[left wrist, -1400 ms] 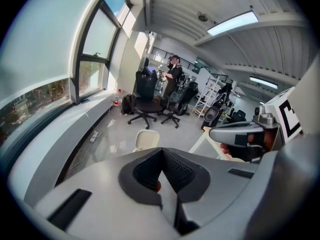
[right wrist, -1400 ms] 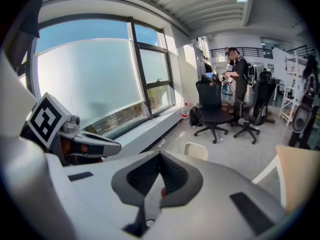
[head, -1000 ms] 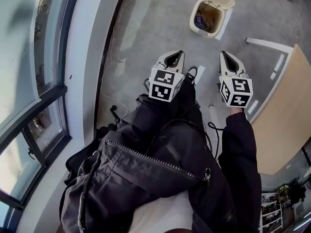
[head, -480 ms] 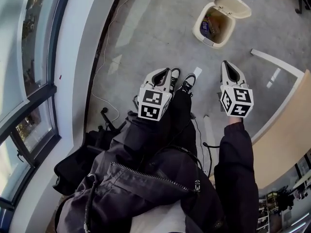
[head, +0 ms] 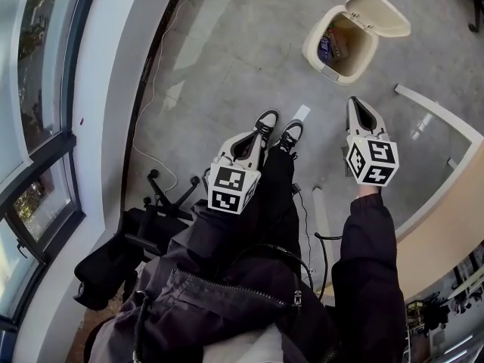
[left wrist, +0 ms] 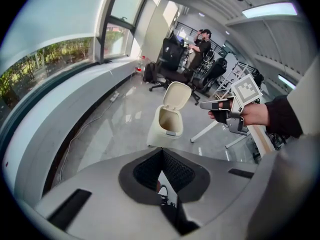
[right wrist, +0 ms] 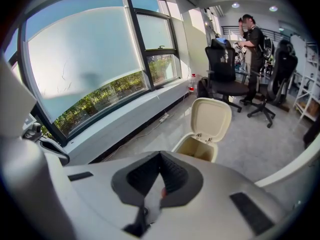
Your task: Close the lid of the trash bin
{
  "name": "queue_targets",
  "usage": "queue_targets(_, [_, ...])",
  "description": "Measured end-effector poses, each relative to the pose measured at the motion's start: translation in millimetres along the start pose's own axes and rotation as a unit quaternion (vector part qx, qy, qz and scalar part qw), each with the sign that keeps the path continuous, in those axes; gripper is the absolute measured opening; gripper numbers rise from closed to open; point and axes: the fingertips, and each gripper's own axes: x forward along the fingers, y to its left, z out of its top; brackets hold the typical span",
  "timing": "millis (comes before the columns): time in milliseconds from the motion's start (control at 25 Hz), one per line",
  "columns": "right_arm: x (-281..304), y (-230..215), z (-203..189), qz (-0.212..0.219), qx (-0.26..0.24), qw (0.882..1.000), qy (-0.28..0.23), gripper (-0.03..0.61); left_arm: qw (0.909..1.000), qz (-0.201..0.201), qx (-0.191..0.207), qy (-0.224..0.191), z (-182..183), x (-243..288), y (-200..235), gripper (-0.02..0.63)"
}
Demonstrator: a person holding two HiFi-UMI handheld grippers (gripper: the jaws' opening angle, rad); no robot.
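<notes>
The cream trash bin (head: pixel 344 45) stands on the grey floor at the top right of the head view, its lid (head: pixel 383 13) tipped up and open, with litter showing inside. Both grippers hang in the air well short of it, above the person's legs and shoes. My left gripper (head: pixel 259 133) is shut and empty; its own view shows the bin (left wrist: pixel 166 124) and raised lid (left wrist: pixel 178 95) ahead. My right gripper (head: pixel 355 104) is also shut and empty, nearer the bin (right wrist: pixel 196 149), whose lid (right wrist: pixel 212 116) stands upright beyond my jaws.
A curved window wall runs along the left. A black chair base (head: pixel 162 195) and dark bag (head: pixel 102 267) lie lower left, with a cable (head: pixel 160 74) on the floor. A white table frame (head: pixel 446 119) and wooden top (head: pixel 446 233) stand at the right. Far off, a person (right wrist: pixel 251 31) stands among office chairs.
The view has advanced toward the bin, which sits lower and larger in the frame. Both grippers have dropped lower in the picture. The lid stays open.
</notes>
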Motion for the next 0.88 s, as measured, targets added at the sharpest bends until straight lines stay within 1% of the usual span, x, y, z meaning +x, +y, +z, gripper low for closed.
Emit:
queue_targets(160, [20, -17, 1, 0.0, 0.002, 1.0, 0.01, 0.005, 0.9999, 0.004, -0.009, 0.009, -16, 4, 7, -0.002])
queue_targets(240, [27, -29, 8, -0.001, 0.003, 1.0, 0.009, 0.005, 0.9998, 0.005, -0.015, 0.012, -21, 5, 10, -0.002])
queue_targets(400, [39, -56, 31, -0.012, -0.009, 1.0, 0.006, 0.005, 0.9997, 0.004, -0.021, 0.014, -22, 8, 12, -0.002])
queue_targets(680, [58, -111, 85, -0.033, -0.067, 0.997, -0.001, 0.005, 0.9987, -0.004, -0.046, 0.021, -9, 19, 11, -0.002])
queue_targets(880, [78, -144, 122, -0.053, -0.118, 0.992, -0.001, 0.005, 0.9982, -0.009, -0.054, 0.024, -1, 23, 12, 0.0])
